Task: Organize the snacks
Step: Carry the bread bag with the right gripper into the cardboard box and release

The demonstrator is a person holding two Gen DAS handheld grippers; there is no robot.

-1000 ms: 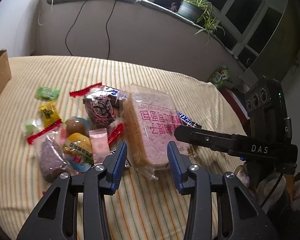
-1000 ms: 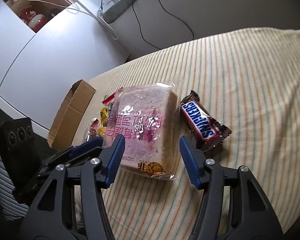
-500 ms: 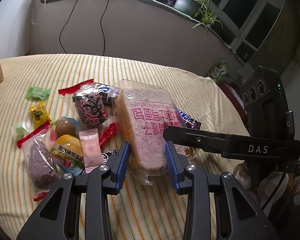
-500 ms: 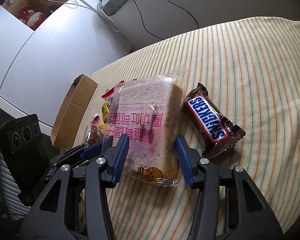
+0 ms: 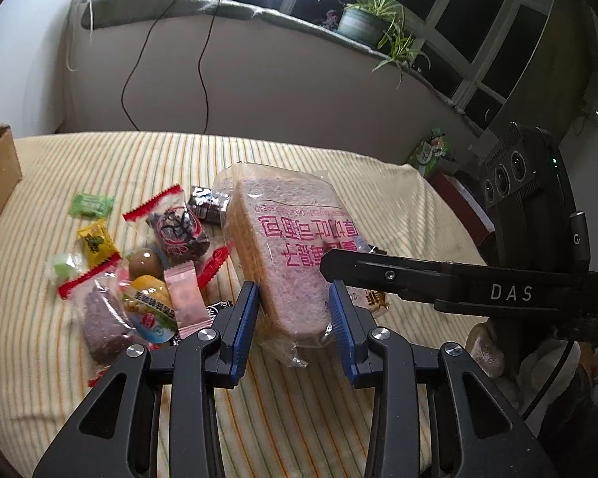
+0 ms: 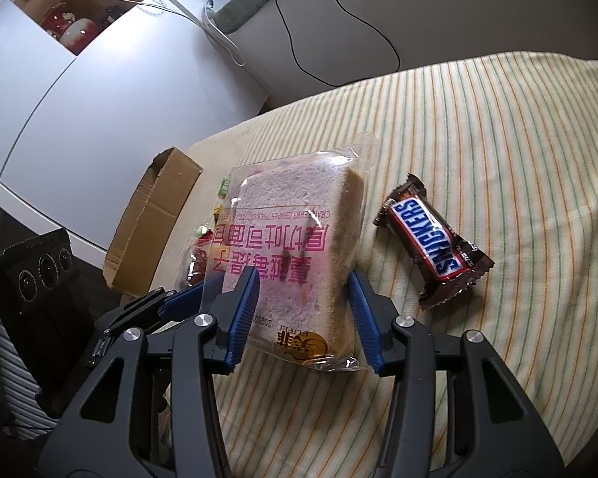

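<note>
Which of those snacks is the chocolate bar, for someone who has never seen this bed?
Start at the striped bedspread and find the big clear bag of sliced bread in its middle. The chocolate bar lies alone on the side away from the cardboard box. It is the only brown wrapper with white letters on blue.

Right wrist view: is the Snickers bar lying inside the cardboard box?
No, the Snickers bar lies on the striped cloth, across the bread pack from the cardboard box.

A potted plant [image 5: 364, 20] sits on the grey sill [image 5: 259, 12] under dark windows [image 5: 494, 12]
</note>
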